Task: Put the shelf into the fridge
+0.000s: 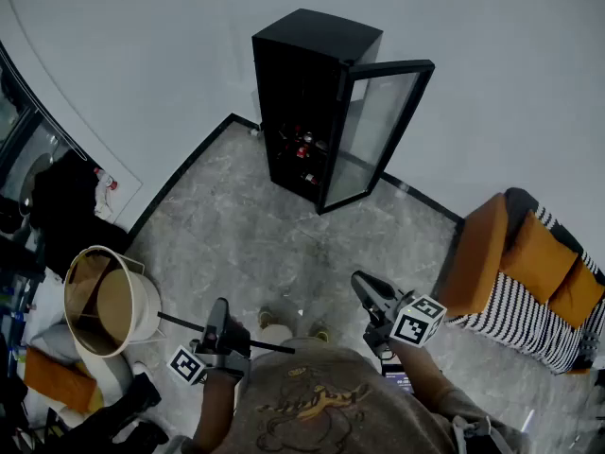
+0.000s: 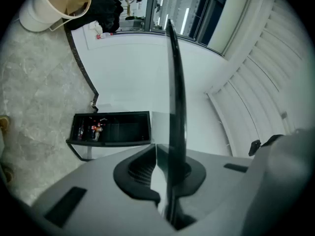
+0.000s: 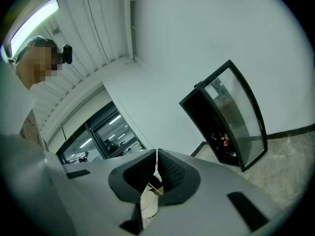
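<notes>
1. Left gripper (image 1: pixel 219 322): clamped on the shelf (image 1: pixel 265 345), which the head view shows edge-on as a thin dark line running left and right past the jaws, low in front of the person. In the left gripper view the shelf (image 2: pixel 174 107) stands as a narrow dark strip rising out of the closed-in jaws of the left gripper (image 2: pixel 162 167).

2. Right gripper (image 1: pixel 367 289): held near the person's right side, apart from the shelf. In its own view the right gripper (image 3: pixel 156 168) has its jaws drawn together, with only a thin slit between them and nothing gripped.

3. Fridge (image 1: pixel 302 93): a tall black cabinet at the far centre, against the white wall. Its glass door (image 1: pixel 378 130) is swung open to the right. Small red and white items sit on the lower levels inside. The shelf is well apart from the fridge, with open grey floor (image 1: pixel 255 244) between them.

4. Surroundings: a pale round bin (image 1: pixel 109 301) at the near left; a striped sofa (image 1: pixel 529 310) with orange cushions at the right.
</notes>
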The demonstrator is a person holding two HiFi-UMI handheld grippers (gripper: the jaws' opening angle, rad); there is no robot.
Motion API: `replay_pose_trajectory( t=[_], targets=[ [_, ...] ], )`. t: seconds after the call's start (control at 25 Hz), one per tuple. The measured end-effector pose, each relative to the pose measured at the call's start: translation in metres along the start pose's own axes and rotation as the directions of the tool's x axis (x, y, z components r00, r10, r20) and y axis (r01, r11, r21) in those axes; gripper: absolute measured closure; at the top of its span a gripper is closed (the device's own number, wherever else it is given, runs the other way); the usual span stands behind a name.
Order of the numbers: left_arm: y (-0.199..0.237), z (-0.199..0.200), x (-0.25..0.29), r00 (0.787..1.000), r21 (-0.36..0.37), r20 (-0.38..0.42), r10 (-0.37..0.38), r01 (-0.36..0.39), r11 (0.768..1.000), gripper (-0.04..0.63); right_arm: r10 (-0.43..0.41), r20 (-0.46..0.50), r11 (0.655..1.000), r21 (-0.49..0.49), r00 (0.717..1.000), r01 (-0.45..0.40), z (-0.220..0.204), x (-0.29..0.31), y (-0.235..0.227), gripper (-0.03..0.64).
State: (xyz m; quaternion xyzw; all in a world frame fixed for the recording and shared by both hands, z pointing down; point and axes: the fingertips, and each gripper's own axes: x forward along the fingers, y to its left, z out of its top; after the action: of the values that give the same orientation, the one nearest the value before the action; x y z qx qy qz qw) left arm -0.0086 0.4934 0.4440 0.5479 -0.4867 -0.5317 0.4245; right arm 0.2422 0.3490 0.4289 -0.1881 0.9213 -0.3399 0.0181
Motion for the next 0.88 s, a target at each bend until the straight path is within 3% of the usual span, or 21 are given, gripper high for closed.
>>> replay_pose_trajectory(
  t=[0.48, 0.88],
  targets=[
    [0.003, 0.032, 0.014, 1.000, -0.024, -0.015, -0.011, 0.011, 1.000, 0.577, -0.028, 0.004, 1.000, 0.005, 1.000, 0.028, 0.003, 0.026, 0.006, 0.589],
    [0.017, 0.082, 0.035, 0.994, -0.013, -0.103, -0.025, 0.024, 1.000, 0.577, -0.024, 0.086, 1.000, 0.004, 0.996, 0.023, 0.006, 0.072, 0.028, 0.588]
  ],
)
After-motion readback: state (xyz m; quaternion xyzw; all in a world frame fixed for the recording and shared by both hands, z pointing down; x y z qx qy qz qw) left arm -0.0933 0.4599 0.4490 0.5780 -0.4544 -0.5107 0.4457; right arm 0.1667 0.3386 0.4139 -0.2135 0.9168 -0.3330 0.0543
